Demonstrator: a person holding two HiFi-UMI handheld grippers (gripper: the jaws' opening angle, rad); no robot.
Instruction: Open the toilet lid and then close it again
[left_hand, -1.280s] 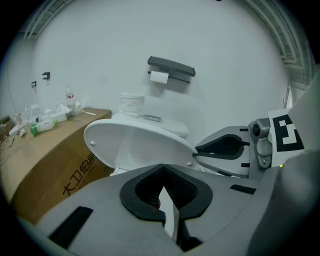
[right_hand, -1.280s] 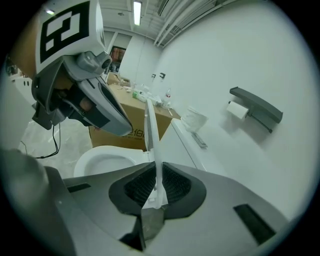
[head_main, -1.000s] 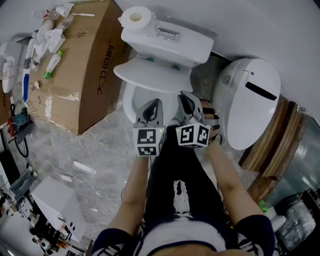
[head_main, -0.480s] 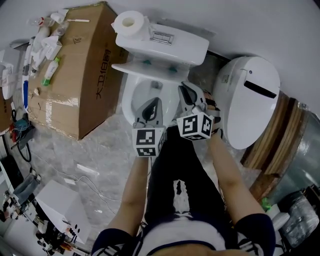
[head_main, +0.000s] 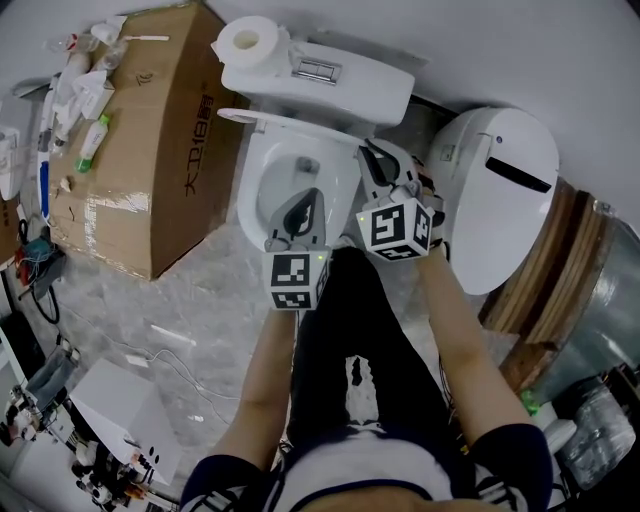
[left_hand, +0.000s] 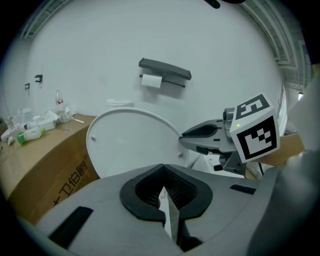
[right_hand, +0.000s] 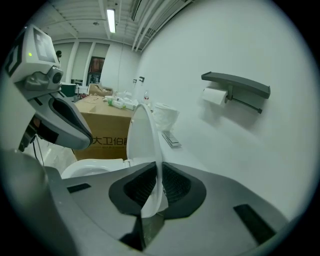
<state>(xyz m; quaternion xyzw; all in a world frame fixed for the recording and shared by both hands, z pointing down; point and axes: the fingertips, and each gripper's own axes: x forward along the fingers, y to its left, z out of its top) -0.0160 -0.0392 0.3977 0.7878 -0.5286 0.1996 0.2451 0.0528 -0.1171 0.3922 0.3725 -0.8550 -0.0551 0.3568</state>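
**Inspector:** Floor and surroundings?

**Assistant:** Grey marbled floor (head_main: 200, 290). Toilet (head_main: 250, 200) stands at its far edge, against a white wall. Cardboard box (head_main: 140, 150) stands just beside it, on the person's left. Paper roll (head_main: 243, 40) sits on the tank (head_main: 350, 90).

**Inspector:** Lid position?

**Assistant:** Lid (right_hand: 145, 135) raised, close to upright, in front of the tank. Bowl (head_main: 290, 170) lies exposed. The head view shows the lid edge-on.

**Inspector:** Right gripper?

**Assistant:** Right gripper (right_hand: 156, 192) has its jaws closed on the lid's free rim, which runs straight between them.

**Inspector:** Left gripper?

**Assistant:** Left gripper (left_hand: 165, 195) has its jaws drawn together to a thin slit, with nothing held. It hangs over the bowl's near rim, apart from the lid, whose underside faces it. The right gripper's tips appear at the right of the left gripper view, at the lid's edge.
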